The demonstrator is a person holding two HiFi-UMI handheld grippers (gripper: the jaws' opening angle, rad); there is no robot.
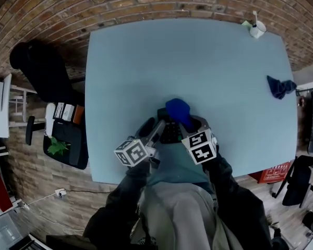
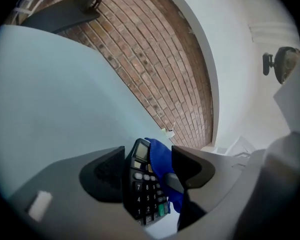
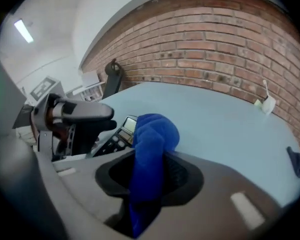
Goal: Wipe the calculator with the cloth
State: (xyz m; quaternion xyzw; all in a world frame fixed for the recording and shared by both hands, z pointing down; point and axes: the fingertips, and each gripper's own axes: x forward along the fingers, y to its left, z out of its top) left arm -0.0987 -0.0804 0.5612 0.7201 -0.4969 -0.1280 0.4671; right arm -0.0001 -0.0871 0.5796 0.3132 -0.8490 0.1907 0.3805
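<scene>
Your left fingers (image 2: 102, 176) grasp the calculator (image 2: 142, 189) between them; right fingers (image 3: 185, 176) clench the cloth (image 3: 152, 134). Wipe too hard and it may twist loose onto the desk (image 3: 215, 119).

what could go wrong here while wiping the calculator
The black calculator sits only by its side edges in the left gripper; pressure from the blue cloth in the right gripper could twist it loose. It is near the light blue table's front edge and might fall.
</scene>
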